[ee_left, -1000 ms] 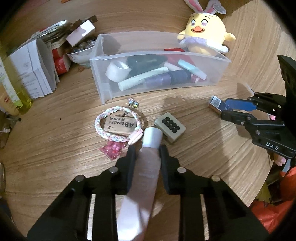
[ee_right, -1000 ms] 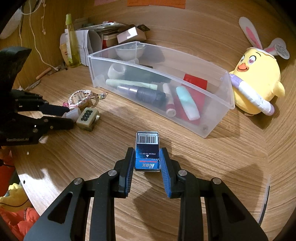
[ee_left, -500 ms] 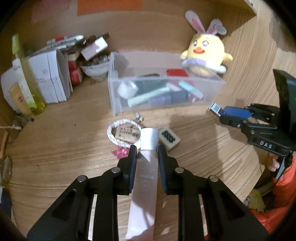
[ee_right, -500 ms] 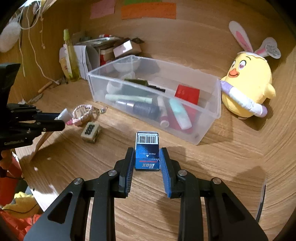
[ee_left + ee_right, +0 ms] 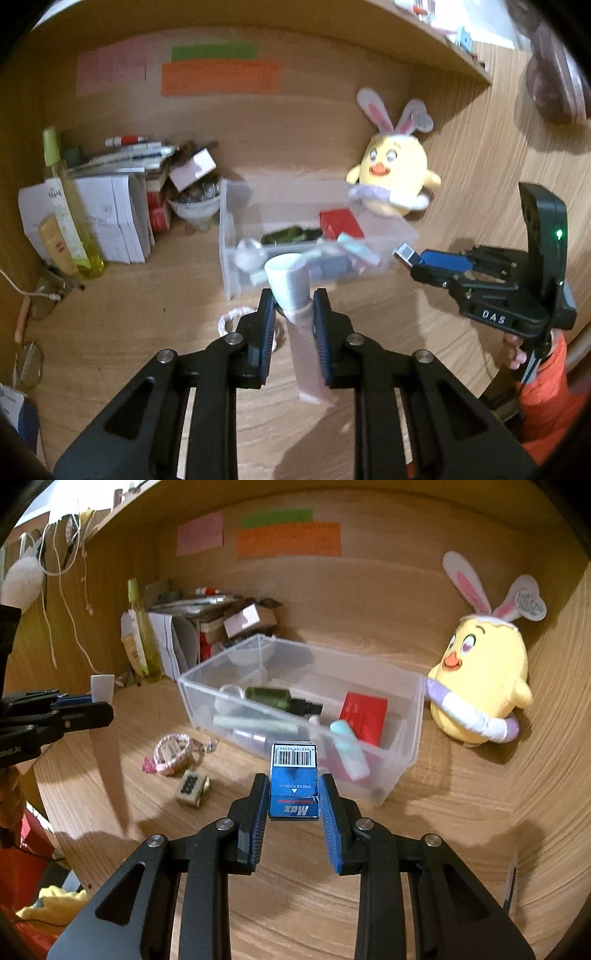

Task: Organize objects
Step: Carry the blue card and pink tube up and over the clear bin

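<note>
Taking the clear plastic bin (image 5: 402,716) on the wooden desk (image 5: 461,834) as my landmark: far to its left stand a tall yellow-green bottle (image 5: 68,206) and a stack of white papers (image 5: 110,218). On the desk in front of the bin's left corner lie a pink-and-white braided bracelet (image 5: 171,747) and, nearer to me, a beige tile with black dots (image 5: 191,787).

My left gripper (image 5: 294,315) hangs in front of the bin and above the desk, its jaws closing on a pale pink tube with a white cap (image 5: 295,310), which it pinches with the cap pointing toward the bin.

Inside the bin lie a dark green bottle (image 5: 275,698), a mint tube (image 5: 255,723) and a red box (image 5: 364,709).

My right gripper (image 5: 293,795), in front of the bin's right half, pinches a small blue staple box with a barcode label (image 5: 294,781), lifted clear of the desk.

Just right of the bin sits a yellow plush chick with bunny ears (image 5: 480,679).
</note>
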